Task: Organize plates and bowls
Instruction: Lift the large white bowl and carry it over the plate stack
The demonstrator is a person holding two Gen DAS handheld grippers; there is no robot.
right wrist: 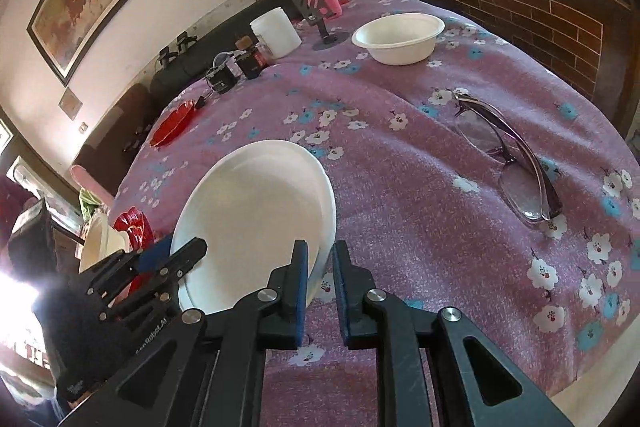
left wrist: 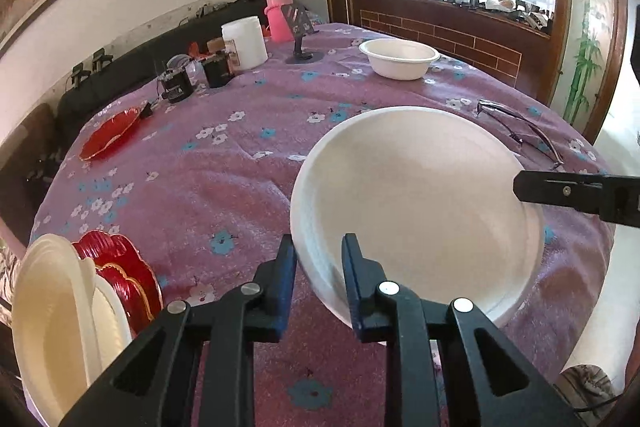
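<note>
I hold the white plate [left wrist: 416,211] with both tools, and it is tilted up from the purple flowered tablecloth [left wrist: 224,187]. My left gripper [left wrist: 319,247] has its fingers narrow on the near edge of the plate, one finger in front of the rim and one behind it. My right gripper [right wrist: 320,255] is also narrow, with the opposite edge of the plate between its two blue pads [right wrist: 301,275]; I judge both grips as closed on the rim, though the contact under the pads is partly hidden. To the left, at the table edge, stands the stack of white plates [left wrist: 52,323] with red plates [left wrist: 120,267] behind it, and I think this plate belongs there. To do this step well, I should let only one tool carry the plate, because two grips can bend or twist it. I would keep the left grip deep on the rim, open the right one slowly, and then bring the plate sideways to the stack without hitting the red ones. A white bowl [left wrist: 399,59] and one red plate [left wrist: 110,133] wait farther away, and the glasses [right wrist: 508,155] lie near, so I must not sweep over them.
</note>
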